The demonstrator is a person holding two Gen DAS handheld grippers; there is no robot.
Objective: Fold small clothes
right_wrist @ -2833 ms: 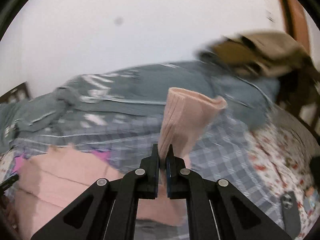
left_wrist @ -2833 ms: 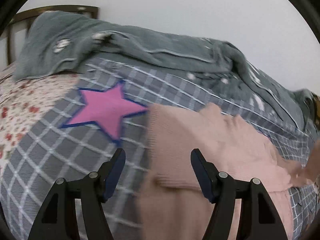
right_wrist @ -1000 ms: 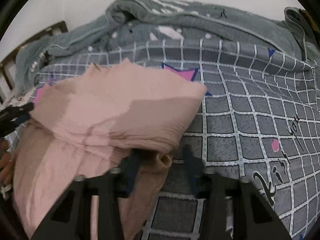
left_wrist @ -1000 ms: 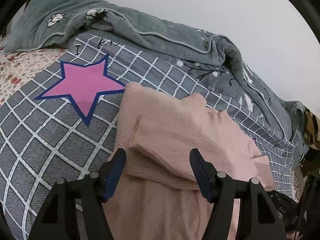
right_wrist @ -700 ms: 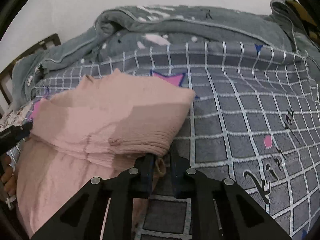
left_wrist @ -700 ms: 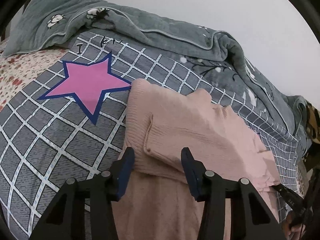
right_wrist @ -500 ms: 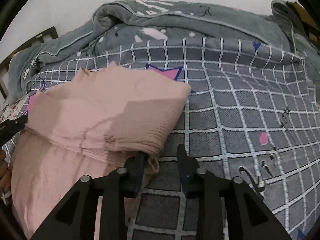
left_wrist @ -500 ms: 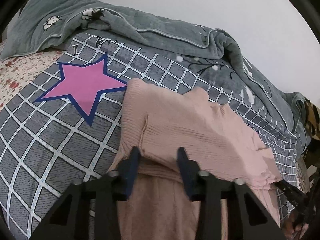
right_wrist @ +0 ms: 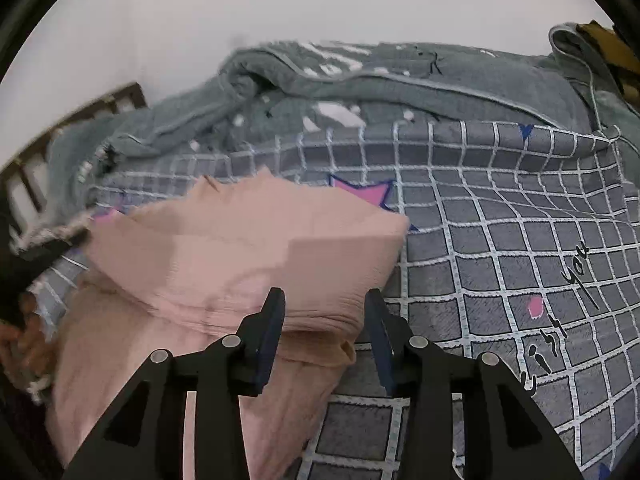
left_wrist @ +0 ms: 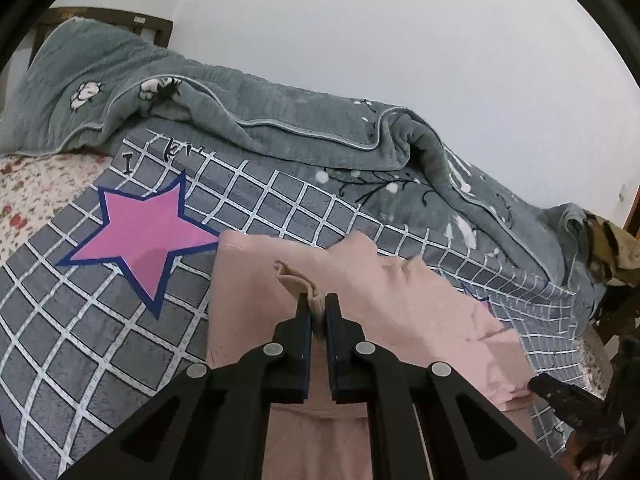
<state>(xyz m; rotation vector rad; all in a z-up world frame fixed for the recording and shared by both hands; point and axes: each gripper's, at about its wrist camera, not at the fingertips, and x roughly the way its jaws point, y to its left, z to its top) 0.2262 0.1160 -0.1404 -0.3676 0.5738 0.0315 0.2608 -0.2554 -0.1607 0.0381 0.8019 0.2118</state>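
Note:
A pink knitted sweater [left_wrist: 400, 300] lies on the bed with both sleeves folded across its body. My left gripper [left_wrist: 318, 312] is shut on a pinch of its folded left edge, and a small peak of fabric stands up just past the pads. In the right wrist view the sweater [right_wrist: 240, 248] spreads to the left. My right gripper [right_wrist: 325, 320] hovers over the folded sleeve's ribbed edge. Its jaws are opening and the pads stand clear of the cloth lying between and under them.
A grey checked bedspread [left_wrist: 100, 340] with a pink star [left_wrist: 140, 236] covers the bed. Along the wall lies a bunched grey blanket [left_wrist: 280, 128]. A floral sheet [left_wrist: 24, 188] and a wooden headboard [left_wrist: 120, 22] are at the far left, a brown garment [left_wrist: 612, 248] at the right.
The left jaws closed on the sweater's folded edge and lifted it a little. The right jaws, which had pinched the sleeve edge, spread apart and let it go.

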